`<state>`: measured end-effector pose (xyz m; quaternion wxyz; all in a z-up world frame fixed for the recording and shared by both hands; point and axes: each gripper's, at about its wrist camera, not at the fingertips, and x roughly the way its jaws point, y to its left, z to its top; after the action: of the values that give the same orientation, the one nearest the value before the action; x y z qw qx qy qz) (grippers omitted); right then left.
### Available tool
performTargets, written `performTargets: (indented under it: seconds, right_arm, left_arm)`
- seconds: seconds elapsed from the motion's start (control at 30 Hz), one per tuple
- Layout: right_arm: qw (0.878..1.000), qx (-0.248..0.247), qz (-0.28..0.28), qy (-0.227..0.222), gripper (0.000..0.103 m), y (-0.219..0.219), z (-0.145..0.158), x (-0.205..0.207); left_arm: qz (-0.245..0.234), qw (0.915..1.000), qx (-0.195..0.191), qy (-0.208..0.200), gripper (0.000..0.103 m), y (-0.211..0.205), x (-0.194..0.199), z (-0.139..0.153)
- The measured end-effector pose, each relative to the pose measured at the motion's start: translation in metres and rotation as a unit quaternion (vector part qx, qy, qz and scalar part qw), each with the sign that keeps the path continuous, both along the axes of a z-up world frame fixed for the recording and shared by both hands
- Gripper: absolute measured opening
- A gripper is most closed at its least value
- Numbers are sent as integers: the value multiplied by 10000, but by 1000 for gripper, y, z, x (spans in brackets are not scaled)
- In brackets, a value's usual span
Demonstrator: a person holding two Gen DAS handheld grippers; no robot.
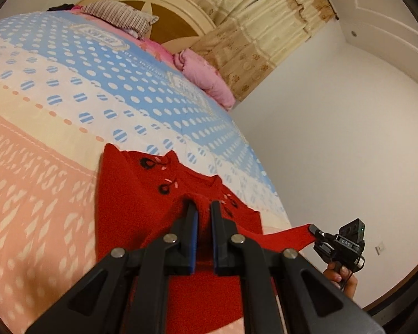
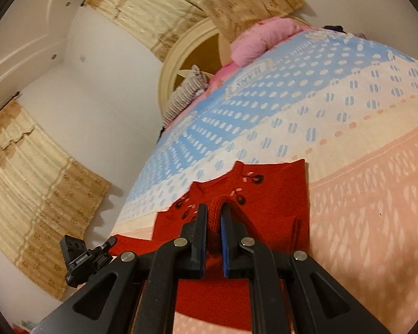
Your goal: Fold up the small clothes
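Red knit sweater [image 1: 142, 200] spread on bed [image 1: 41, 167], hem edge pinched by left gripper [image 1: 203, 208] and right gripper [image 2: 214, 211], lifted toward collar at 12 o'clock, likely for halving; pink quilt [image 1: 206, 78] beyond.

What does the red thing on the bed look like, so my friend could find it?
Start at the big bed with the dotted blue, cream and peach bedspread. On its near peach part lies a small red knitted garment, held by both grippers. It is the only red thing there and has small dark loops stitched near its top edge, unlike the pink quilt up by the headboard.
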<state>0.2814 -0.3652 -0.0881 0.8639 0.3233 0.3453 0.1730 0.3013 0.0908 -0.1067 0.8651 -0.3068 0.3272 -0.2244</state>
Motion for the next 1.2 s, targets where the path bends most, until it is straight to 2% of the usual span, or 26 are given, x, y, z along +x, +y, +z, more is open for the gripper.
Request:
performTargets:
  seconds: [0.27,0.37,0.53,0.57,0.6,0.67,0.7,0.73,0.77,0.83,0.87,0.9,0.97,1.0,1.07,1.1,1.13,1.17,1.2]
  right_arm:
    - [9988,-114,-247,411,8,-3,-36,42]
    - [9966,-510,-345,552,8,0,-46,60]
    - [9911,-1189,-330,502,8,8,-36,90]
    - [9904,-1247,-236,545,8,12,-37,96]
    - [9883,-1310,-165,757,8,14,-43,103]
    - [9815,-1584,-296,1034,13,16,-54,104]
    - [9801,-1657,-336,1041,28,15,-58,102]
    - [9796,-1698,-402,995,52,13,-61,97]
    - [9814,-1629,-433,917,59,10,-63,91]
    - [9866,-1352,-494,774,60,1,-66,77]
    - [9858,-1372,-547,798,60,-2,-67,71]
    - [9844,-1456,-564,813,60,-2,-67,69]
    - [9781,-1875,-472,771,60,7,-63,65]
    - [9737,-2114,-368,762,60,15,-62,64]
    - [9559,-2783,-26,939,60,37,-65,71]
    - [9397,-3244,158,1077,60,51,-70,77]
    - [9193,-3761,274,1130,60,66,-73,83]
    - [9065,-4050,353,1141,60,75,-75,87]
    - [8974,-4268,334,1063,60,82,-73,94]
  left_arm:
    - [96,9982,399,430,8,-2,39,-33]
    - [128,9957,788,462,8,-8,47,-37]
    - [254,9952,764,553,11,-7,55,-40]
    - [388,9938,793,672,15,-5,56,-42]
    - [498,9927,747,800,27,-3,58,-43]
    - [512,9937,550,828,43,3,55,-43]
    - [582,9941,588,702,51,5,50,-40]
    - [642,9935,706,618,54,6,44,-37]
    - [659,9923,879,564,59,7,40,-35]
    - [600,9887,1246,575,70,4,33,-34]
    - [526,9831,1661,568,73,-2,28,-33]
    - [474,9793,1896,532,73,-6,26,-33]
    - [329,9599,2746,462,73,-24,21,-35]
    - [278,9547,2930,444,74,-29,21,-36]
    - [203,9414,3339,425,74,-42,25,-39]
    - [257,9335,3546,464,74,-48,31,-40]
    - [355,9304,3618,475,74,-49,34,-38]
    - [587,9274,3665,461,74,-47,41,-34]
    - [744,9284,3609,476,74,-42,46,-29]
